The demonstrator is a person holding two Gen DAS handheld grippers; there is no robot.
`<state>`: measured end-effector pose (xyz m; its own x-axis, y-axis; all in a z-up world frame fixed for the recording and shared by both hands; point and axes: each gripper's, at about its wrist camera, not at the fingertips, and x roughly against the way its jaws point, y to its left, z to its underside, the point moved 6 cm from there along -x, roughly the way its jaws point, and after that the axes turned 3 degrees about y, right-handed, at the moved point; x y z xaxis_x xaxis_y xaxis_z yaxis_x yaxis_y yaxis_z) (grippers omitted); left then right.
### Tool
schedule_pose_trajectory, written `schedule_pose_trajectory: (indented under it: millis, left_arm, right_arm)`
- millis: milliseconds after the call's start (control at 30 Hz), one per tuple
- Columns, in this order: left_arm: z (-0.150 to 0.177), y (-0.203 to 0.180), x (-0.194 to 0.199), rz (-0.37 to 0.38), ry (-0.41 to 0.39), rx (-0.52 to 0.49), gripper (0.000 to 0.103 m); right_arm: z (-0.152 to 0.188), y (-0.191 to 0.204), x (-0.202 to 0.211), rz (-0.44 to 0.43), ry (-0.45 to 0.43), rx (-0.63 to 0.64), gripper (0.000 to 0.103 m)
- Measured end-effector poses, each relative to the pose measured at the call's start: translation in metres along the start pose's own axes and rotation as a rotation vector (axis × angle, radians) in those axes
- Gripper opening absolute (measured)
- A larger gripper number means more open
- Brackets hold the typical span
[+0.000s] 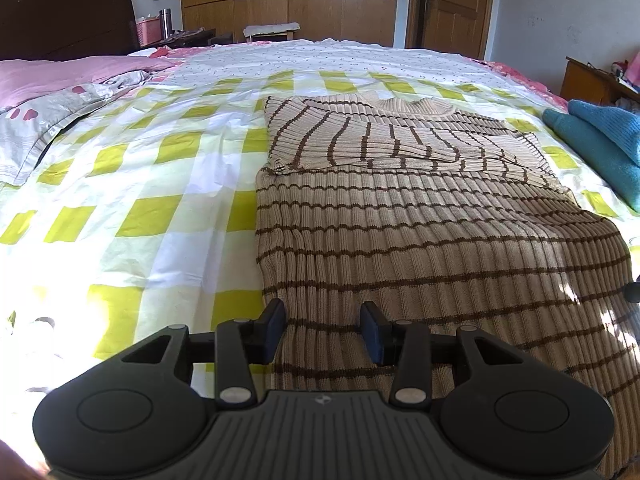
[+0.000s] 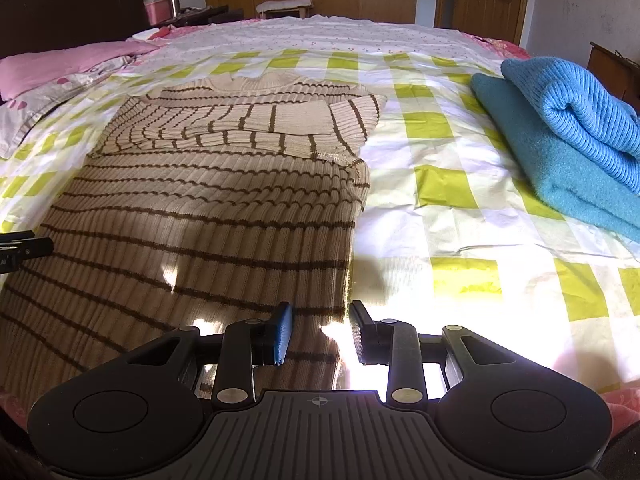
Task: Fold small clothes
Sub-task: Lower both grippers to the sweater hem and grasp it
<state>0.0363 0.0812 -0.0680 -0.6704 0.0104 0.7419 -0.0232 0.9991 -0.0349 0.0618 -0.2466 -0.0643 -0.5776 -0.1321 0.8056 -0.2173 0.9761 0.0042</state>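
A beige ribbed sweater with brown stripes (image 1: 420, 220) lies flat on the bed, collar far, both sleeves folded across the chest. It also shows in the right wrist view (image 2: 208, 208). My left gripper (image 1: 322, 330) is open and empty, over the sweater's near left hem corner. My right gripper (image 2: 320, 332) is open and empty, over the near right hem edge. The tip of the left gripper (image 2: 24, 250) shows at the left edge of the right wrist view.
The bed has a yellow-green checked sheet (image 1: 140, 200). Folded blue knitwear (image 2: 568, 128) lies to the right of the sweater. Pink and grey pillows (image 1: 52, 92) lie at the far left. A dark headboard, wardrobe and door stand behind.
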Motion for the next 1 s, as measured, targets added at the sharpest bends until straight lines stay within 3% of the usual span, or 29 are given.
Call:
schedule_pose_trajectory:
  millis: [433, 767, 1000]
  left_arm:
    - [0.021, -0.005, 0.014, 0.024, 0.052, -0.036, 0.051]
    - [0.045, 0.015, 0.035, 0.105, 0.2, 0.089, 0.052]
    - [0.053, -0.001, 0.041, 0.106, 0.254, 0.008, 0.052]
  right_arm:
    - [0.021, 0.0, 0.007, -0.006, 0.047, 0.015, 0.036]
    - [0.034, 0.001, 0.021, -0.075, 0.097, 0.006, 0.041]
    - [0.043, -0.003, 0.027, -0.11, 0.161, -0.012, 0.041]
